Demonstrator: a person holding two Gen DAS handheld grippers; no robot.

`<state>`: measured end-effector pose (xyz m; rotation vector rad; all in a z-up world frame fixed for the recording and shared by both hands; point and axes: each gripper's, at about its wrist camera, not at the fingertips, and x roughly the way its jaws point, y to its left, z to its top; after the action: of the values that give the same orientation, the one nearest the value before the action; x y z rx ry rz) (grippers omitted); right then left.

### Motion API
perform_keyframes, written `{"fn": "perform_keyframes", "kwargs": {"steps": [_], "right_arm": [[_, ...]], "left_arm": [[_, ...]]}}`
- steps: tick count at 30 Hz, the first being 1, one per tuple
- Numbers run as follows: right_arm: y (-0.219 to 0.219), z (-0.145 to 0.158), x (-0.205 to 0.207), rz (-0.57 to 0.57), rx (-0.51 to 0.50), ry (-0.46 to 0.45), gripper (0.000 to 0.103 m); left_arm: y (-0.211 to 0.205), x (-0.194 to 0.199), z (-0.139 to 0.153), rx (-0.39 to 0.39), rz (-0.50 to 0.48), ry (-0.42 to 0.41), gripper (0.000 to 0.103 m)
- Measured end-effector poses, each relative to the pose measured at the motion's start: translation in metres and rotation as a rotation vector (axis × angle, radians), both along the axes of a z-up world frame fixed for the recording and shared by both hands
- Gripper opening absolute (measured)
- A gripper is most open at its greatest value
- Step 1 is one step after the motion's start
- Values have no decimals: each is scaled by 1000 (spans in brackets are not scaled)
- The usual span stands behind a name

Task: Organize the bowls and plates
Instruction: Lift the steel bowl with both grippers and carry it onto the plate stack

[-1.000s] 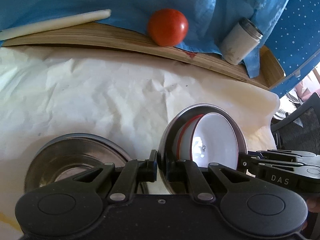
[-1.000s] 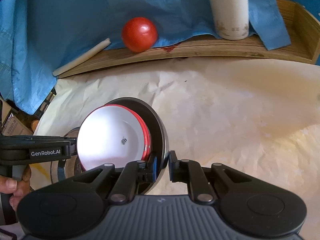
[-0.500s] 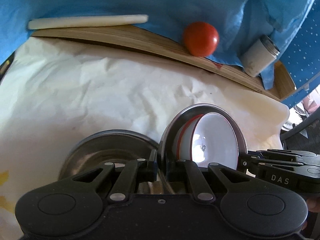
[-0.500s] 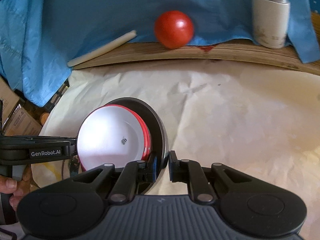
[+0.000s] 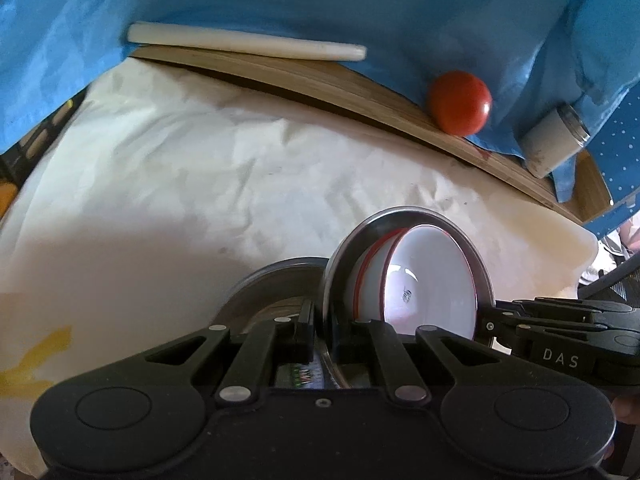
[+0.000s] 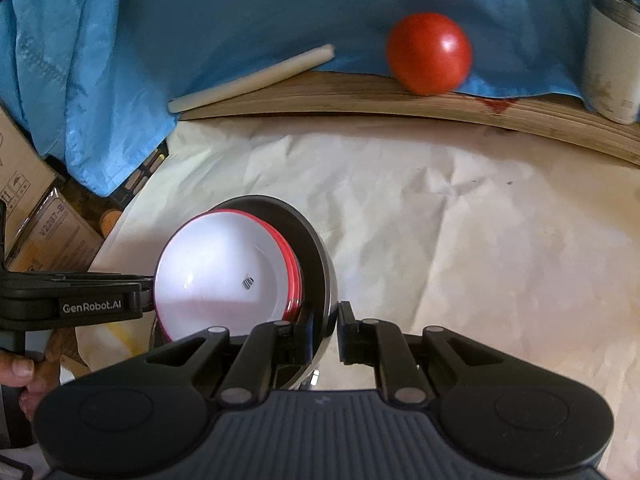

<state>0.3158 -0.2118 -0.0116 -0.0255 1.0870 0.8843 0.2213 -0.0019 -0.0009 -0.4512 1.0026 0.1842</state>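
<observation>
From the left wrist, the left tongs [image 5: 323, 334] slant down, pinching the near rim of a steel plate [image 5: 340, 252] that carries a white bowl [image 5: 430, 280] above the table's [image 5: 200, 184] near edge. From the right wrist, the right tongs [image 6: 331, 330] slant down likewise, pinching the plate's [image 6: 316, 248] opposite rim, bowl [image 6: 224, 276] tilted inside.

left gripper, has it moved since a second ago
Yes. In the left wrist view the tomato and wooden ledge slid rightward, and the white stick came into fuller view, so the left gripper swept left along the table.
</observation>
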Motion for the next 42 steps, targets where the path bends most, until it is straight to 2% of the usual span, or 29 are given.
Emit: {"fn": "perform_keyframes", "kwargs": {"steps": [16, 28, 42], "right_arm": [[33, -4, -9, 71, -40, 28, 13], [40, -12, -13, 95, -65, 50, 13], [40, -17, -17, 73, -77, 71, 13]], "left_arm": [[26, -22, -11, -38, 51, 34, 7], [33, -31, -16, -53, 45, 68, 7], [34, -29, -19, -51, 10, 90, 8]]}}
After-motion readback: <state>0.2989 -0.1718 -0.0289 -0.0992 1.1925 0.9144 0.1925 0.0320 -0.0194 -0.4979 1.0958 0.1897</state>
